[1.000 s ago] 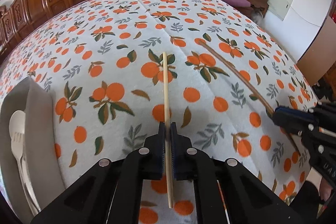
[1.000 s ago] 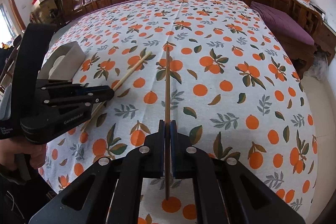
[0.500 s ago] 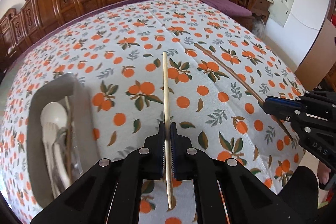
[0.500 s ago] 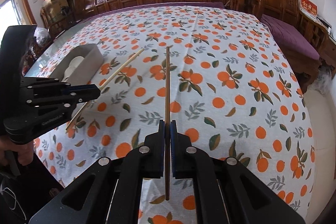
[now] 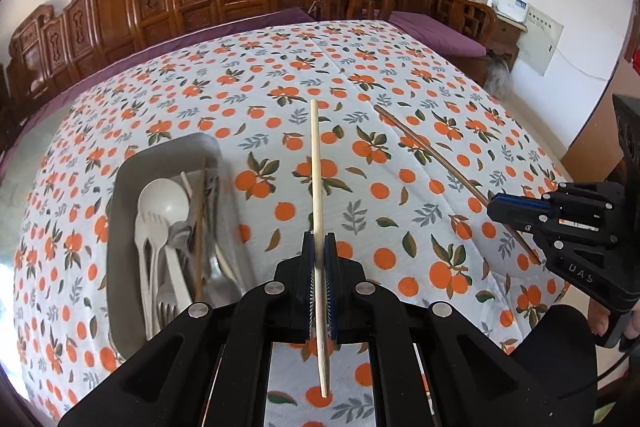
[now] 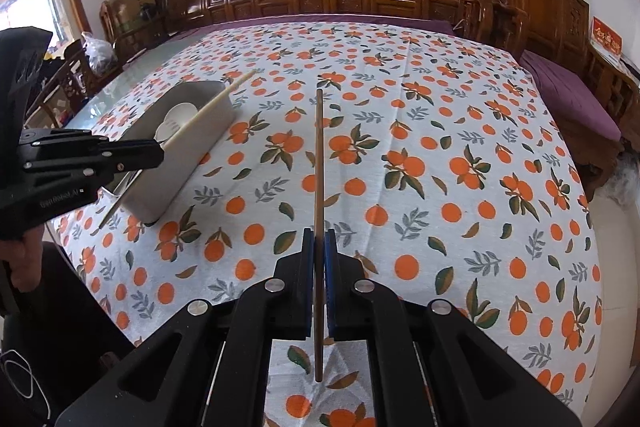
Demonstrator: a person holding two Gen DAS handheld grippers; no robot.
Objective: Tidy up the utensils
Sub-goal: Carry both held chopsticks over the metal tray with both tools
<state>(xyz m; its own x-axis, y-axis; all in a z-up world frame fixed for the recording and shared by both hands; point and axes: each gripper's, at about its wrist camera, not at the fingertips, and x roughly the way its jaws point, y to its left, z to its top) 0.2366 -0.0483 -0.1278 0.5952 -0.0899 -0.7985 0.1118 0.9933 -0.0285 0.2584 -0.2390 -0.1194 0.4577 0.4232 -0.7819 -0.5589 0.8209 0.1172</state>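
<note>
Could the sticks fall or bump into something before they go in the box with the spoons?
Maybe. Each gripper pinches its chopstick near one end: the left gripper holds the pale chopstick, the right gripper the dark chopstick. The long free ends could swing or slip. The grey tray is already crowded with the white spoon and forks, so a chopstick might catch on them or poke over the rim.

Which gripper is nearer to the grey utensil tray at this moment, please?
Left. The left gripper hangs just beside the tray; the right gripper is well across the tablecloth from it.
</note>
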